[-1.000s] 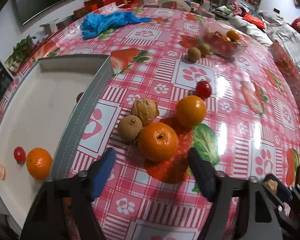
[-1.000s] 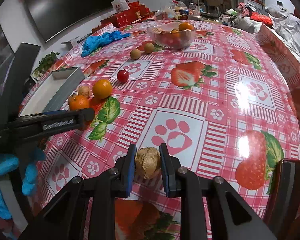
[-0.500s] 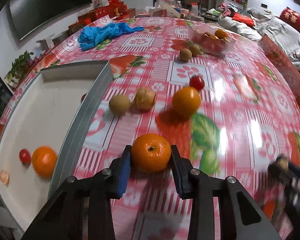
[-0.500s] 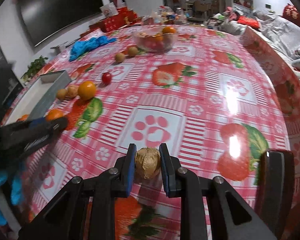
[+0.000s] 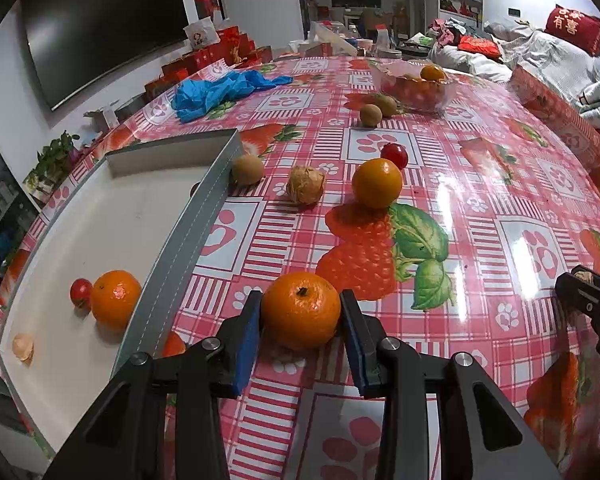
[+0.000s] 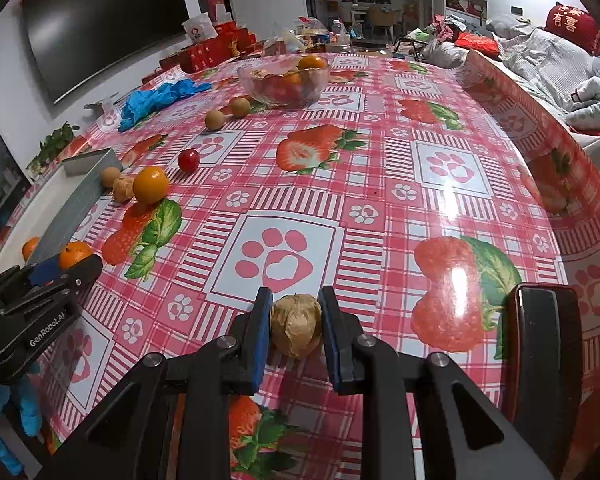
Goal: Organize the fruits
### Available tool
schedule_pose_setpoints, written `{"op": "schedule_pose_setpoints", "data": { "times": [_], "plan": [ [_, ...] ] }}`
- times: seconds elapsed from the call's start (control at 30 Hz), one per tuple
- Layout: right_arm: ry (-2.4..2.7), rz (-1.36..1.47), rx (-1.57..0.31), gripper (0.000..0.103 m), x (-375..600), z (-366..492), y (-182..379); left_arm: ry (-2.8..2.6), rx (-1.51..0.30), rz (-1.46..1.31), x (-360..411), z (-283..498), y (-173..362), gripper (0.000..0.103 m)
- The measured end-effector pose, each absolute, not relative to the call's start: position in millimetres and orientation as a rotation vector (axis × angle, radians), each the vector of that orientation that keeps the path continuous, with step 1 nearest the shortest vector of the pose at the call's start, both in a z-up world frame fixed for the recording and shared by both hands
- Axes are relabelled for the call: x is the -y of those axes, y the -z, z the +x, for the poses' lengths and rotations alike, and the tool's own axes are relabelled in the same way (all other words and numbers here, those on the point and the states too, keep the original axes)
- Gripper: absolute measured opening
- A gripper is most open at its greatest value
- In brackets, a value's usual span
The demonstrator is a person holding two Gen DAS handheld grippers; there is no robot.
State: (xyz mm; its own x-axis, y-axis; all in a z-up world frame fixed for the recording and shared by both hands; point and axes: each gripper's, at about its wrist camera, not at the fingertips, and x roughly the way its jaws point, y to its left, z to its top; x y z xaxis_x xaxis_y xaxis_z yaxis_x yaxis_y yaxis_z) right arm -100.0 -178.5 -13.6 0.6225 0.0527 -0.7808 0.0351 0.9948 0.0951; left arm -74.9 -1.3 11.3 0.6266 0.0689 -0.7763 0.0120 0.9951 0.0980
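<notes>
Left gripper (image 5: 301, 312) fingers clamp a mandarin (image 5: 301, 310), stem end facing 12 o'clock; right gripper (image 6: 295, 330) fingers clamp a papery husk fruit (image 6: 295, 331).

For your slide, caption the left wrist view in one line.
Left claw grips a tangerine beside the white tray already holding fruit.

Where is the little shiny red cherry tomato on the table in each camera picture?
Left wrist view: the small round red cherry tomato sits upper middle, just behind the loose round orange fruit.
Right wrist view: the tomato sits left of centre, up and right of that orange.
Shared landmark: the clear glass fruit bowl.
</notes>
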Motion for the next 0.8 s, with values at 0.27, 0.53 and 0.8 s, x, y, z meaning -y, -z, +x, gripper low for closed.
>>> {"op": "schedule_pose_setpoints", "data": {
  "times": [0.27,0.53,0.8],
  "plan": [
    [-0.001,0.089,-0.901,0.026,176.0,-99.6,14.0,-0.025,-0.896,0.079,-0.9,-74.4,-10.8,0.039],
    [-0.002,0.090,-0.901,0.026,175.8,-99.6,14.0,-0.025,-0.896,0.078,-1.2,-74.3,-10.7,0.039],
    [-0.002,0.090,-0.901,0.026,175.6,-99.7,14.0,-0.025,-0.896,0.079,-1.2,-74.3,-10.7,0.039]
  ]
}}
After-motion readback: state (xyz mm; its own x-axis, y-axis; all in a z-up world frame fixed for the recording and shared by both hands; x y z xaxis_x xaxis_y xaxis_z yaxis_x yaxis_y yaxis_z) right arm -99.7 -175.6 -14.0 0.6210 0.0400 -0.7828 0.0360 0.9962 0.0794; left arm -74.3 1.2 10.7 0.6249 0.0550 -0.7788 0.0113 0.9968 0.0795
